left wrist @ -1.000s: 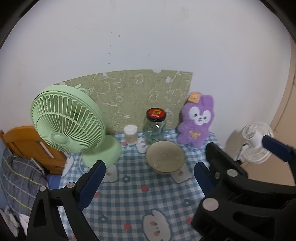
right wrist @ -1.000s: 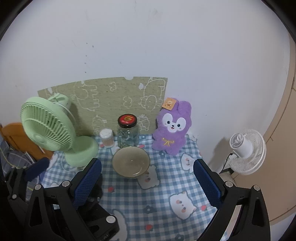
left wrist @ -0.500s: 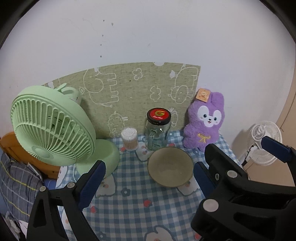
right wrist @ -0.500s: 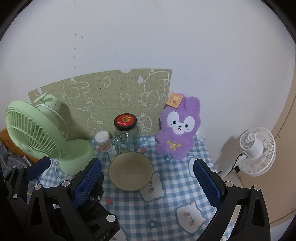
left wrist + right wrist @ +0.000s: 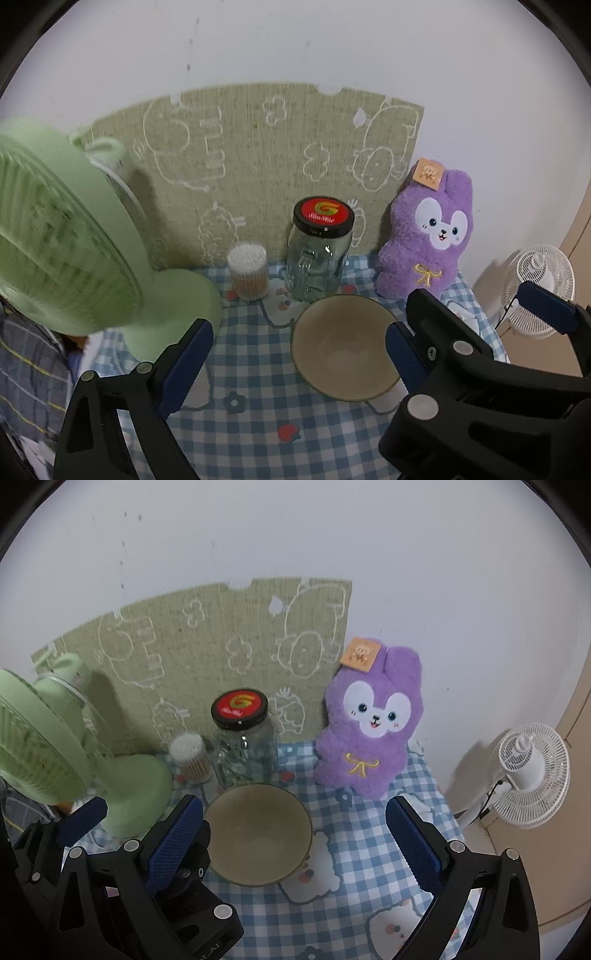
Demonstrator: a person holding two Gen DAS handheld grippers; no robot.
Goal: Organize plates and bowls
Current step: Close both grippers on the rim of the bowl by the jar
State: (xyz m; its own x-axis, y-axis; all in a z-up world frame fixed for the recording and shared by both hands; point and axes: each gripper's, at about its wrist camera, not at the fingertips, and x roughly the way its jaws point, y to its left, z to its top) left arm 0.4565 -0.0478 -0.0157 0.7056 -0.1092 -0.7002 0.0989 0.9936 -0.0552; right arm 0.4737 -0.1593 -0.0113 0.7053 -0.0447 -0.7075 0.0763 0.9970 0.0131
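Note:
A tan empty bowl (image 5: 341,347) stands upright on the blue checked tablecloth (image 5: 255,417), in front of a glass jar. It also shows in the right wrist view (image 5: 256,832). My left gripper (image 5: 295,354) is open and empty, its right finger beside the bowl's right rim. My right gripper (image 5: 293,843) is open and empty, with the bowl just inside its left finger. The other gripper shows at the right of the left wrist view and at the lower left of the right wrist view.
A green desk fan (image 5: 62,236) stands at the left. A cotton swab jar (image 5: 248,271), a red-lidded glass jar (image 5: 319,249) and a purple plush rabbit (image 5: 430,236) line the wall by a green mat (image 5: 258,162). A white fan (image 5: 524,771) stands beyond the table's right edge.
Both grippers have moved forward toward the bowl and the wall. The bowl and back objects appear larger and nearer. Both stay open.

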